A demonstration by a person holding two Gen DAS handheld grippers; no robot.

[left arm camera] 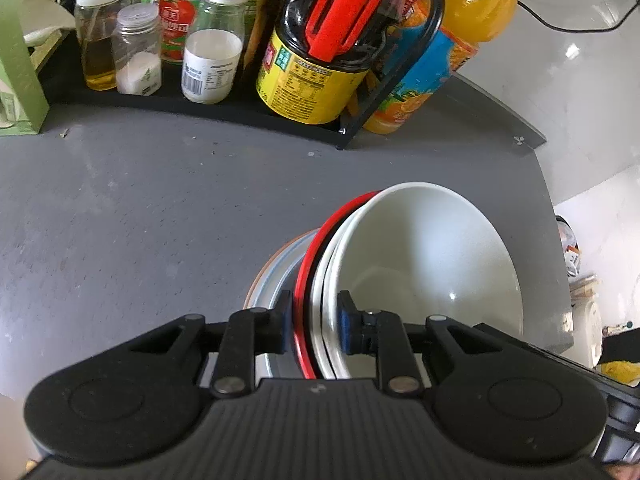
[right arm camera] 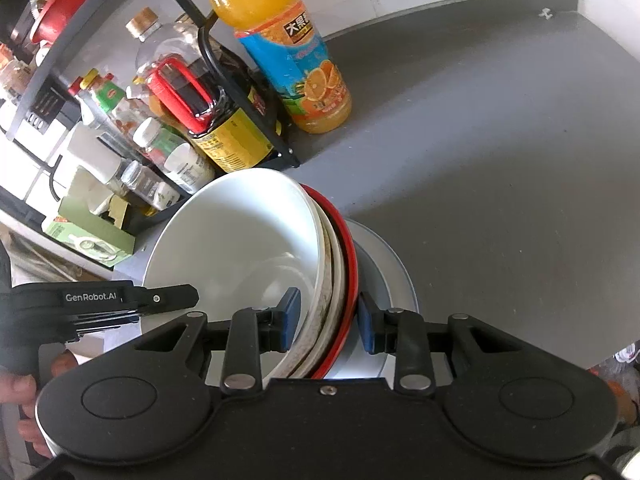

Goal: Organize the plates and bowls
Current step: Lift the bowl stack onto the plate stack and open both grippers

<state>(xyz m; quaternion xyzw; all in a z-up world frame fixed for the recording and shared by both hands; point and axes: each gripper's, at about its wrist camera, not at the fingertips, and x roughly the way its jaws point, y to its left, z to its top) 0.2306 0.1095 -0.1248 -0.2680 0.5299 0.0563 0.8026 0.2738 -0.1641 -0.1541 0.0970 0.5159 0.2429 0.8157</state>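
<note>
Both grippers straddle nested rims: two white bowls [left arm camera: 432, 256], one red bowl [left arm camera: 320, 240].

Grey tabletop [left arm camera: 140, 208] lies bare on the near left and centre. Far side is blocked by a black rack [left arm camera: 224, 108] crowded with bottles and jars; an orange juice bottle [right arm camera: 288, 48] stands just beside its right end. A nested bowl stack [left arm camera: 420, 264] occupies near right. Beyond it, right of the juice bottle, the tabletop is open.
</note>
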